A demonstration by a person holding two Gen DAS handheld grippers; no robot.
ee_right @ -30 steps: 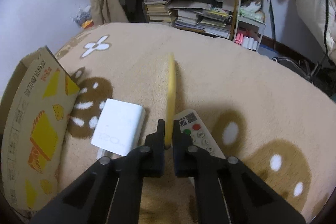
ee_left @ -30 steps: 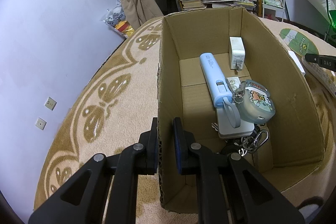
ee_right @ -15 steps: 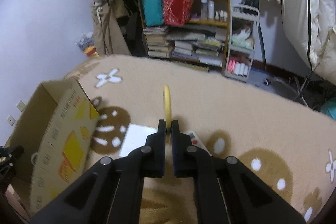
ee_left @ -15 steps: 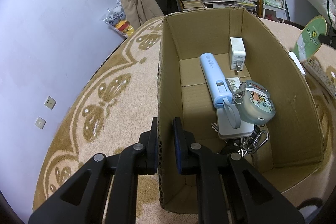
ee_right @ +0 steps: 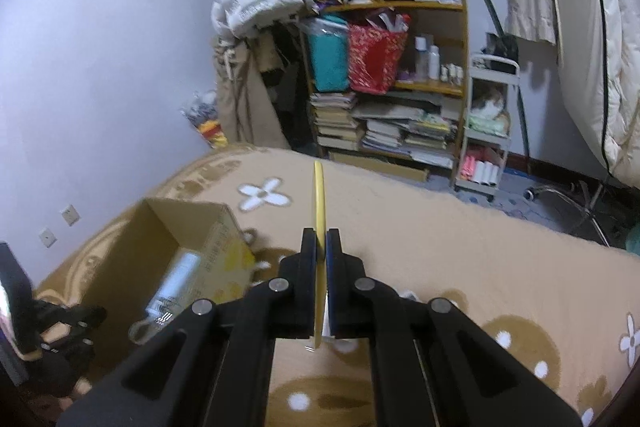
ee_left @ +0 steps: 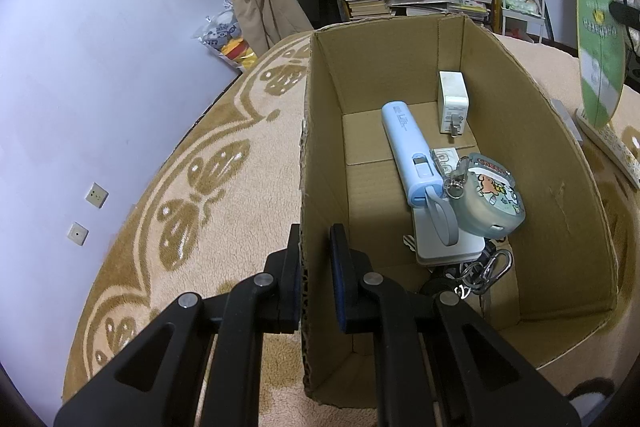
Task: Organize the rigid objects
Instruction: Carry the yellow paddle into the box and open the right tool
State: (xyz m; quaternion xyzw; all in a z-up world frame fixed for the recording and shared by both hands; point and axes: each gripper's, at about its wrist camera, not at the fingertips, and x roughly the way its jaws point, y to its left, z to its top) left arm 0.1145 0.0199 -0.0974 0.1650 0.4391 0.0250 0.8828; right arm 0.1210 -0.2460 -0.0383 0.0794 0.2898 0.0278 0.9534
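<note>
We note dim, cool indoor light, strong fisheye bending with dark corners, and motion blur on the cardboard box (ee_right: 188, 267) in the right wrist view.

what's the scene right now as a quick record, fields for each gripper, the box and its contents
left gripper: shut on the near wall of the cardboard box
right gripper: shut on a thin round disc, yellow edge toward its camera, green face in the left view, held upright above the blanket
box contents: blue power bank, white charger, cartoon-print case, carabiner with keys
surface: beige patterned blanket
</note>
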